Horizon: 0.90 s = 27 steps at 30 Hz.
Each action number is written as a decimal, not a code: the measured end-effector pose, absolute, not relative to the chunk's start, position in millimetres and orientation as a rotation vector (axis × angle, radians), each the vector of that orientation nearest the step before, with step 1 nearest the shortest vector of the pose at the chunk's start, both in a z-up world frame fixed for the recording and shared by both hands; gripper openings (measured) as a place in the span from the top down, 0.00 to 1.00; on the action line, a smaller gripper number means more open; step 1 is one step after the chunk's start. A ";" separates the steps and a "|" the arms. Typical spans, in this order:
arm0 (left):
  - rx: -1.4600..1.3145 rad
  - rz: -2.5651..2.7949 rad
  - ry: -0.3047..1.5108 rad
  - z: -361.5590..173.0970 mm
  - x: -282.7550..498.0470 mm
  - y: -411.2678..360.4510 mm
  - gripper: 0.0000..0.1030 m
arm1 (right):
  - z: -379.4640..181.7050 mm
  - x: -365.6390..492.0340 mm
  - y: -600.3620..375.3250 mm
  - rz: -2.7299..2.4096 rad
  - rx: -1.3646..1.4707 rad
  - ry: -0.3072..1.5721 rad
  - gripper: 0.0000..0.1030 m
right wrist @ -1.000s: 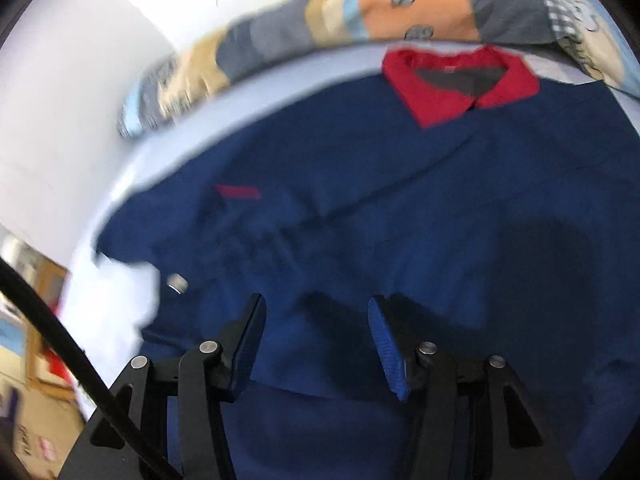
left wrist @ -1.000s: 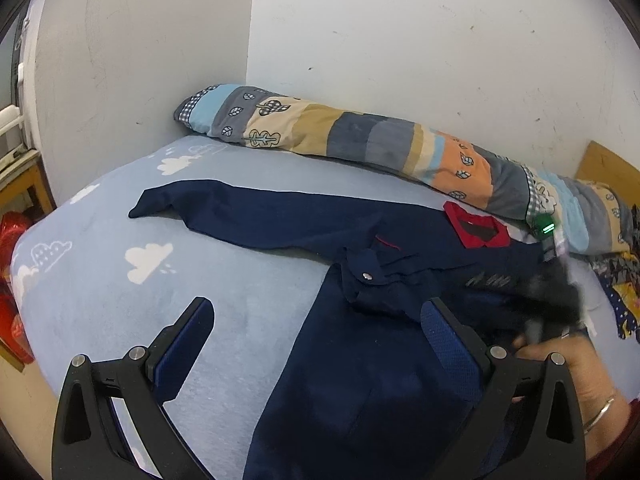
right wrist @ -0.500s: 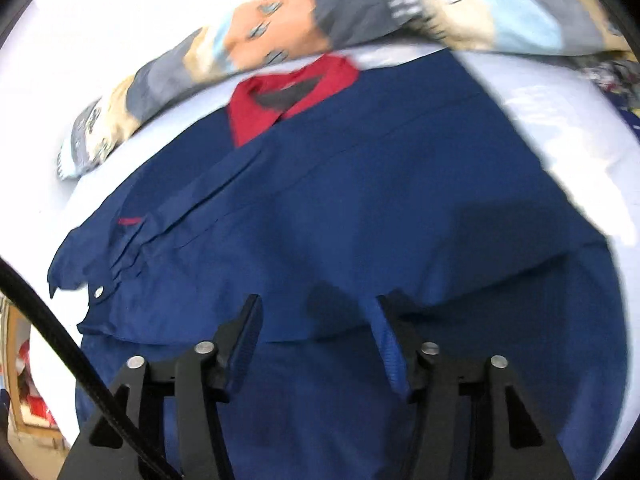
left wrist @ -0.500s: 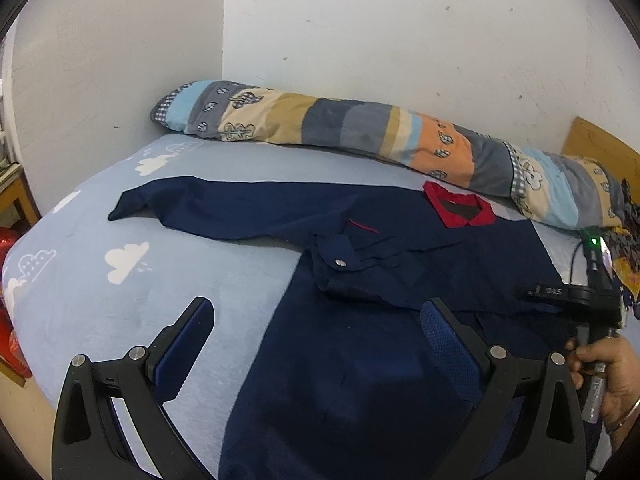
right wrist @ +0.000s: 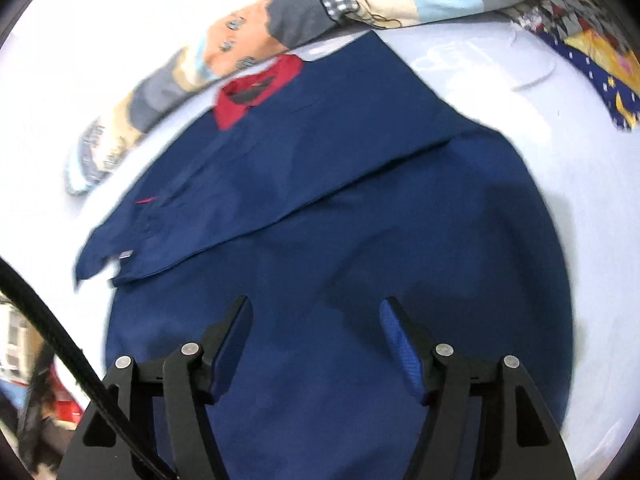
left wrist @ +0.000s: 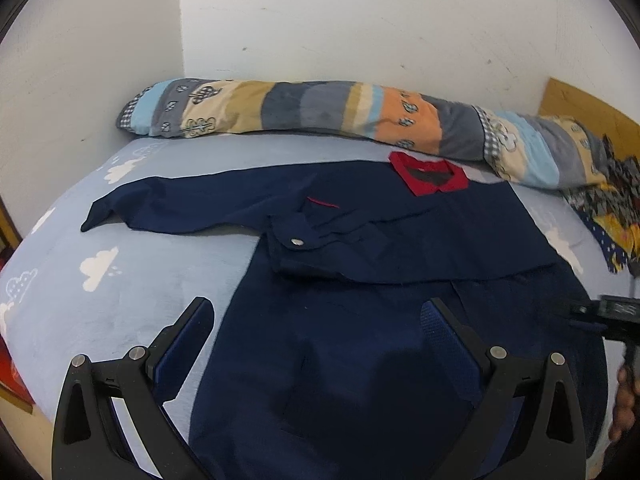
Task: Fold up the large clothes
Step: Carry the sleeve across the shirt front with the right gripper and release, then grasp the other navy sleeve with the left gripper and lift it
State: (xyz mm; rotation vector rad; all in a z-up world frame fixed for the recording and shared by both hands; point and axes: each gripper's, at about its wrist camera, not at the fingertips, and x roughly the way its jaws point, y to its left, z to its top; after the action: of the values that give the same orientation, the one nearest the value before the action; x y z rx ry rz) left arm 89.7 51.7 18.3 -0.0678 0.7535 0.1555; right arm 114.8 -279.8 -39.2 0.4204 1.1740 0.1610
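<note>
A large navy garment [left wrist: 360,320] [right wrist: 340,240] with a red collar [left wrist: 430,178] [right wrist: 256,90] lies spread on the pale blue bed. One sleeve [left wrist: 180,208] stretches out to the left; the other is folded across the chest, its cuff with a silver snap [left wrist: 297,242]. My left gripper [left wrist: 316,316] hovers open over the garment's lower left edge, nothing between its fingers. My right gripper [right wrist: 316,320] hangs over the lower body of the garment, its jaws opening and empty. It also shows at the right edge of the left wrist view, a hand [left wrist: 624,400] holding it.
A long patchwork bolster [left wrist: 340,116] lies along the white wall behind the collar. A patterned cloth [left wrist: 612,208] sits at the bed's right side. The cloud-print sheet [left wrist: 100,272] ends at the bed edge on the left, with red things and furniture beyond.
The right gripper drew back to the right, away from the folded sleeve, and its jaws widened. The left gripper shifted, so the whole garment sits more centrally in its view.
</note>
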 end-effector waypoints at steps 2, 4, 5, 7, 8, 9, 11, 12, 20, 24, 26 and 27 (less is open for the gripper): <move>-0.054 0.149 0.762 13.6 90.5 46.6 0.00 | -37.0 102.0 -261.4 0.214 0.438 1.163 0.30; -0.047 0.134 0.782 8.0 92.9 43.3 0.00 | -35.3 88.7 -245.1 0.237 0.411 1.160 0.30; -0.042 0.133 0.790 5.5 94.0 42.7 0.00 | -35.7 88.1 -235.3 0.251 0.388 1.164 0.30; -0.030 0.137 0.800 1.6 96.2 42.7 0.00 | -36.4 86.8 -215.5 0.279 0.303 1.163 0.30; -0.028 0.142 0.803 -0.1 97.0 43.3 0.00 | -39.2 92.5 -205.3 0.280 0.272 1.162 0.30; -0.029 0.149 0.806 -1.4 98.0 44.7 0.00 | -41.7 94.7 -201.2 0.278 0.240 1.163 0.30; -0.039 0.158 0.811 -3.8 99.1 48.3 0.00 | -43.3 97.0 -195.9 0.286 0.226 1.170 0.30; -0.052 0.162 0.812 -3.6 99.6 51.4 0.00 | -44.4 98.1 -196.3 0.295 0.238 1.176 0.30; -0.169 0.175 0.818 -2.3 101.8 80.2 0.00 | -37.9 96.7 -208.1 0.314 0.308 1.170 0.30; -0.252 0.186 0.810 3.8 106.3 105.6 0.00 | -35.3 99.0 -214.9 0.313 0.343 1.171 0.30; -0.299 0.194 0.812 7.2 110.9 125.5 0.00 | -32.9 99.0 -217.2 0.318 0.354 1.170 0.30; -0.331 0.200 0.815 8.9 113.7 138.3 0.00 | -31.0 98.7 -218.4 0.322 0.360 1.167 0.30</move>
State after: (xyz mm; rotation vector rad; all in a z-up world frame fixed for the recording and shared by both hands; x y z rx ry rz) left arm 113.7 138.3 8.9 -0.3315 0.8155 0.1998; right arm 98.7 -218.4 -31.0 0.3605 1.1670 0.3224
